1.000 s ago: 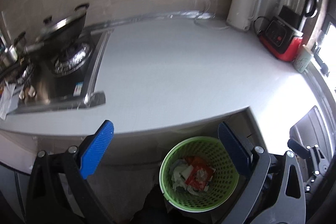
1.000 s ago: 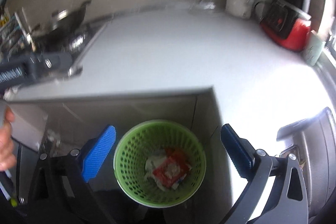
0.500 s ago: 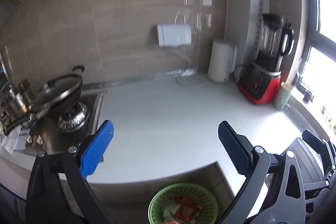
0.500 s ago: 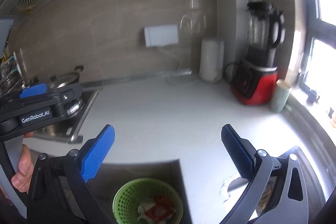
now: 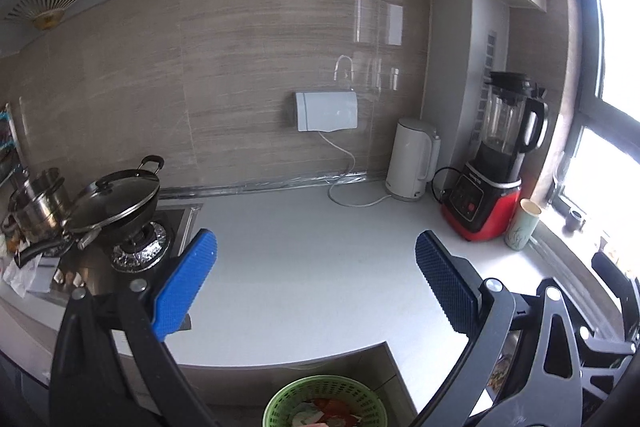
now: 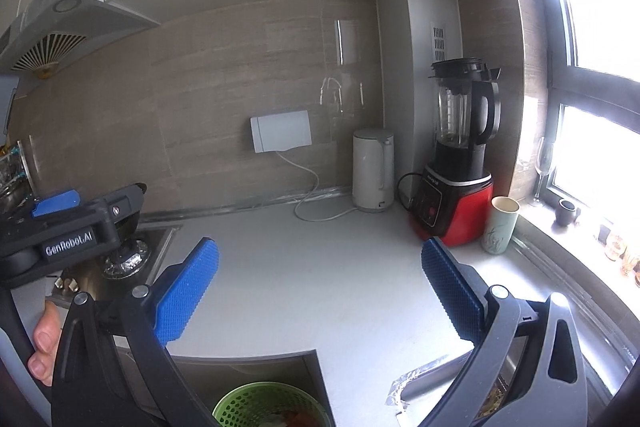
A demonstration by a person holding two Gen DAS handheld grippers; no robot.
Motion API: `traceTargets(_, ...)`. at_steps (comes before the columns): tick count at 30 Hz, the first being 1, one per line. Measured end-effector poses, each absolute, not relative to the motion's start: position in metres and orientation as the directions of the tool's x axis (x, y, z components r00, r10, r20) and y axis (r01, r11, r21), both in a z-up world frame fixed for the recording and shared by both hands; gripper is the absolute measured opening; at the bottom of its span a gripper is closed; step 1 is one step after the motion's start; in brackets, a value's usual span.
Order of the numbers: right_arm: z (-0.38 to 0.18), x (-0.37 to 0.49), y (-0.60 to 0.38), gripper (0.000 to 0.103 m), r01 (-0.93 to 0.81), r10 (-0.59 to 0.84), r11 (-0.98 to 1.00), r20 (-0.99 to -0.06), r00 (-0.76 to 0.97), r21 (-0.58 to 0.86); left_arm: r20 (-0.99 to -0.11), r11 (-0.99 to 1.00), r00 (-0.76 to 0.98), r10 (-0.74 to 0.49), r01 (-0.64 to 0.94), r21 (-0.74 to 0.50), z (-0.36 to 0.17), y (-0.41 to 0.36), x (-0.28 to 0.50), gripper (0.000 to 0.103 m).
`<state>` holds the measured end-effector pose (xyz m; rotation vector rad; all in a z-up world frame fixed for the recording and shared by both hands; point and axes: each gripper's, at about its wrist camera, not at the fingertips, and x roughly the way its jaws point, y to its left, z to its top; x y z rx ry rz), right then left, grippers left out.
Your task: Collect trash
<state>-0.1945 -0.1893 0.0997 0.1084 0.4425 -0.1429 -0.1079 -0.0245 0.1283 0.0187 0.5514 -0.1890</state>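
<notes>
Below the desk (image 5: 304, 283) edge, your green basket (image 5: 326, 401) already holds crumpled wrappers; the white top itself shows no litter. Your left gripper (image 5: 316, 279) and right gripper (image 6: 320, 283) both hang wide and empty, so collection looks nearly finished.

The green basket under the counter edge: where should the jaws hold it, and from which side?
Probably the rim of the green basket, from above, one jaw inside the wall and one outside. It stands upright with its mouth open, and the perforated wall looks thin enough to pinch. The near side seems best: the counter overhangs the far side. Trash lies low inside. Both the left gripper and the right gripper are open.
</notes>
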Motion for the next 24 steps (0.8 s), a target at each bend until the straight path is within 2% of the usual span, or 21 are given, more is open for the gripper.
traceTargets(24,0.0961,-0.1935,-0.1801,0.101,0.145,-0.099,0.987,-0.442,0.891,0.072,-0.522,0.989,0.843,-0.131,0.146,-0.011,0.1248,-0.0192,-0.1032,0.095)
